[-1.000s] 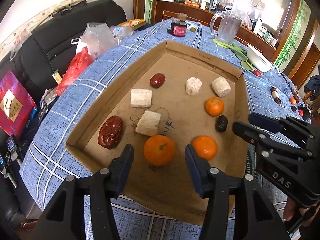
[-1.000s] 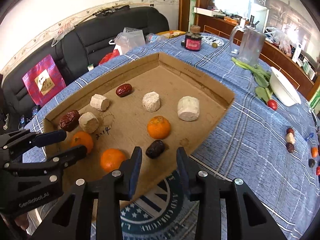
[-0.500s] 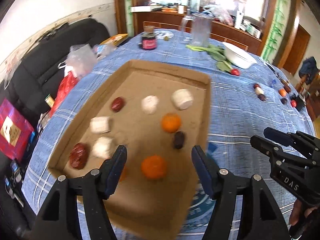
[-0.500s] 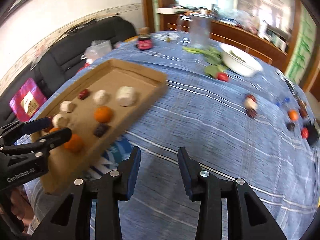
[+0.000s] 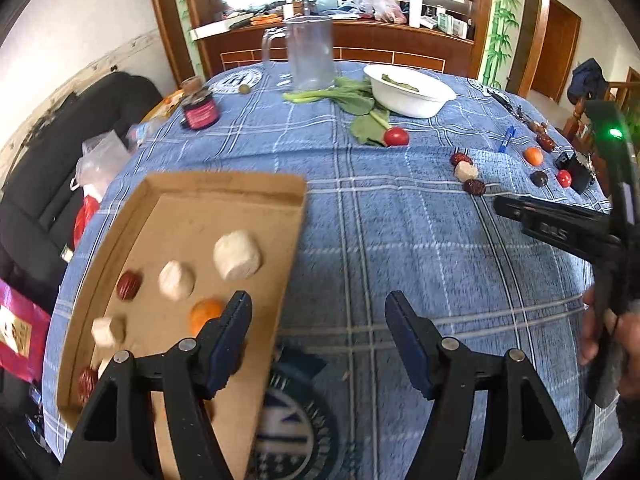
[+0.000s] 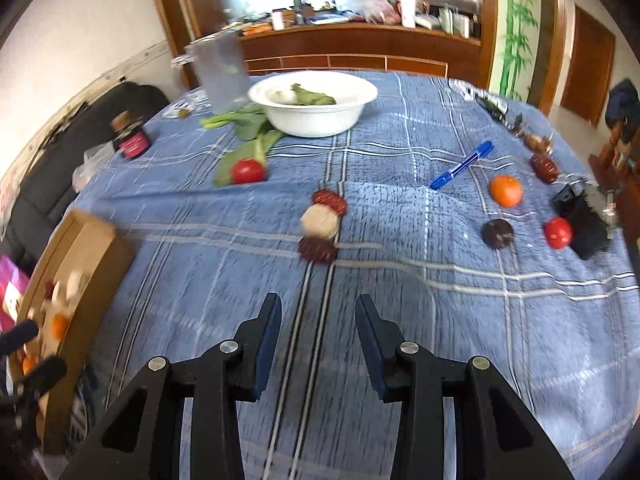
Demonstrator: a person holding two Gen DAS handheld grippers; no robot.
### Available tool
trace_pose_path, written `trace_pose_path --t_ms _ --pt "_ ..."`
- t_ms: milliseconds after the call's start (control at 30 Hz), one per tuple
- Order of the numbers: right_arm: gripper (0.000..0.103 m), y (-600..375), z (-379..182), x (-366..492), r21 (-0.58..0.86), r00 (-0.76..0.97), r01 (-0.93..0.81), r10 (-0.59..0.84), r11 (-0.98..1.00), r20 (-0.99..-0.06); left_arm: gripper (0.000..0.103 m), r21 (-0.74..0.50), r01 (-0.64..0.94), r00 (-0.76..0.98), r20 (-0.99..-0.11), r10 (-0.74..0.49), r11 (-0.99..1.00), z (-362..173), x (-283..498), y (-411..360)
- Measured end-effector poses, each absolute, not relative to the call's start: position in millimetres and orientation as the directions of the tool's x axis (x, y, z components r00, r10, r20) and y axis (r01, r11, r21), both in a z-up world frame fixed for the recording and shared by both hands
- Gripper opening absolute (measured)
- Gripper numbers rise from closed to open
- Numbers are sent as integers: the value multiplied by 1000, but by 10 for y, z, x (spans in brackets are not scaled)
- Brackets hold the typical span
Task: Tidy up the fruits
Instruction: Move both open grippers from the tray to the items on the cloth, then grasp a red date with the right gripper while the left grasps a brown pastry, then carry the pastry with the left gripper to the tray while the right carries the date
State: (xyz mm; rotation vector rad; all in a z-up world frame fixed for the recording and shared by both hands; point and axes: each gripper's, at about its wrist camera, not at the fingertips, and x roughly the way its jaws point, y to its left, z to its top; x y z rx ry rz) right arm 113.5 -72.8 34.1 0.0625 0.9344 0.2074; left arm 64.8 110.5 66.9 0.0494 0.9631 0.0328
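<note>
Blue-padded right gripper [image 6: 316,344], jaws apart and empty, should lower squarely over the white chunk [image 6: 319,222] mid-table, avoiding both dates.

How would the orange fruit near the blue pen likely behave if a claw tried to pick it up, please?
The orange fruit looks round, so a nudge would probably roll it. Its skin seems smooth, perhaps slippery. It sits clear of the blue pen, so access looks easy.

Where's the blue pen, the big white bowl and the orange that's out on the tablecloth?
blue pen [image 6: 461,170]: right wrist view, middle of its barrel.
white bowl [image 6: 316,120]: right wrist view, its outer wall.
orange [image 6: 506,190]: right wrist view, centre of its peel.
</note>
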Motion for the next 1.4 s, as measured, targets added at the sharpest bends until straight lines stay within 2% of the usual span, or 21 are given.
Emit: trace_pose_path --t_ms 200,233,333,400,433,700,1033,1067,1100,1200,1233,1300,1400 --pt "42 -754 112 1487 198 545 -117 230 973 -806 68 71 -2 552 -832 61 997 624 901 995" --pt "45 -747 109 1513 196 555 -120 230 973 -799 68 76 -2 550 -832 65 997 617 937 976" --pt "46 -713 107 1577 222 552 -129 256 967 -793 68 87 3 547 -834 71 996 609 1066 895" --pt "43 -682 98 1598 194 561 -136 237 971 -793 68 90 7 549 -833 71 996 606 1153 814" --pt "29 -671 96 1595 176 566 -143 227 974 -792 69 93 11 548 -833 72 996 603 1211 772" --pt "29 -1075 262 1348 206 614 -138 247 969 -749 68 24 85 532 -846 -25 996 489 1740 229" --pt "29 -1572 242 1012 216 611 -74 216 974 -762 68 -26 102 498 -864 -74 994 160 2286 -363" --pt "29 -1592 238 999 220 610 -72 218 973 -762 66 -30 100 493 -867 -76 994 132 2312 -371" --pt "29 -1610 232 988 227 608 -72 223 971 -762 53 -47 105 479 -873 -92 993 84 2353 -383" --pt "29 -1640 230 943 233 609 -67 225 970 -761 45 -39 105 510 -856 -87 994 79 2345 -367" --pt "29 -1645 233 921 231 609 -68 224 971 -761 26 -44 108 516 -852 -93 993 87 2333 -346" --pt "29 -1633 238 889 224 612 -68 218 972 -760 26 -100 133 501 -852 -154 986 114 2289 -251" --pt "29 -1602 263 826 213 618 -71 211 974 -758 26 -120 131 500 -849 -170 984 172 2125 -124"
